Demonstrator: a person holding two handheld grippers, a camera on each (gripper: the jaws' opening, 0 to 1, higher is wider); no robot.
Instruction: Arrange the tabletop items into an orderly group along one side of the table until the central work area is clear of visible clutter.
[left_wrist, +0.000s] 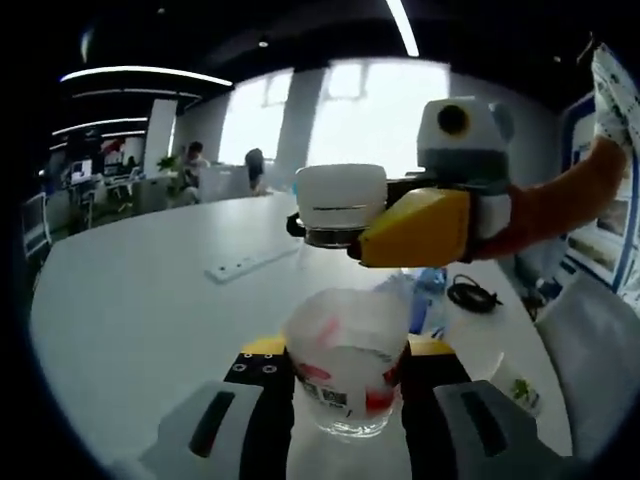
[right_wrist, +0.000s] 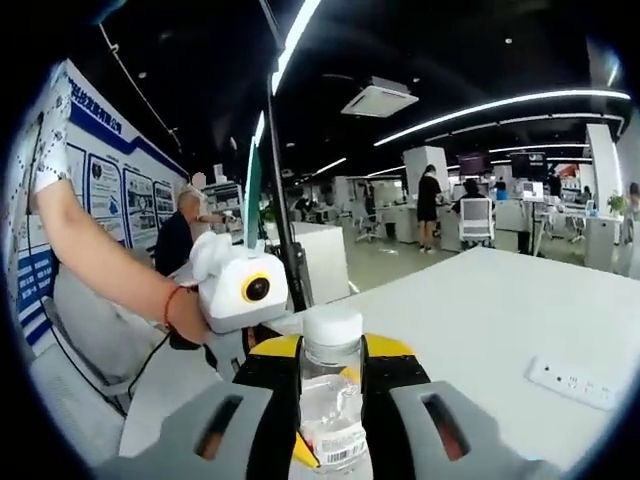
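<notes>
My left gripper (left_wrist: 345, 372) is shut on a clear plastic container (left_wrist: 348, 325) with a red and white label, held just above the white table (left_wrist: 150, 310). Its rim looks crumpled. Above it, my right gripper (left_wrist: 345, 236) comes in from the right on yellow jaws, clamped around a clear bottle just under its white cap (left_wrist: 341, 195). In the right gripper view the same clear bottle (right_wrist: 331, 400) stands upright between my right gripper's (right_wrist: 332, 368) jaws, with its white cap (right_wrist: 332, 332) on top.
A white power strip (left_wrist: 250, 264) (right_wrist: 574, 385) lies on the table. A black cable (left_wrist: 473, 293), a bluish bottle (left_wrist: 430, 288) and a paper cup (left_wrist: 515, 384) sit towards the right edge. A person's forearm (right_wrist: 105, 265) reaches in. Office desks and people stand far behind.
</notes>
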